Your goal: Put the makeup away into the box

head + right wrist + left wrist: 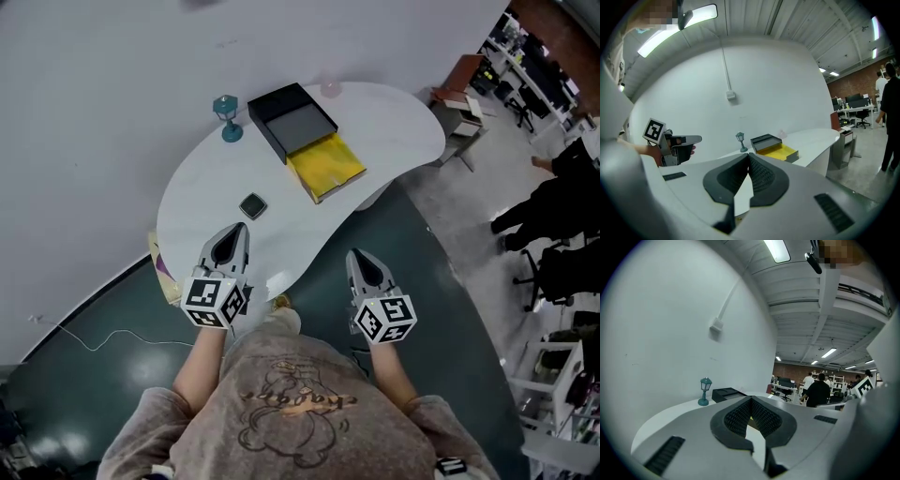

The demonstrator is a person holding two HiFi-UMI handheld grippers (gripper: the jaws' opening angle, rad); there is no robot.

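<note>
A small dark square makeup compact (252, 205) lies on the white curved table (394, 122), just beyond my left gripper (240, 228). Further back stands an open black box (292, 120) with a yellow-lined half (325, 164) beside it. The right gripper view also shows the black box (765, 139) and its yellow half (780, 151). My left gripper (751, 399) hangs over the table's near edge, shut and empty. My right gripper (356, 255) is off the table's edge over the dark floor, its jaws meeting at the tip (749, 154) with nothing in them.
A teal toy lamp (226, 117) and a small pink object (330, 89) stand at the back of the table. A low cabinet (461, 108) sits past the table's right end, and people stand at the far right. A white cable (94, 342) runs over the floor.
</note>
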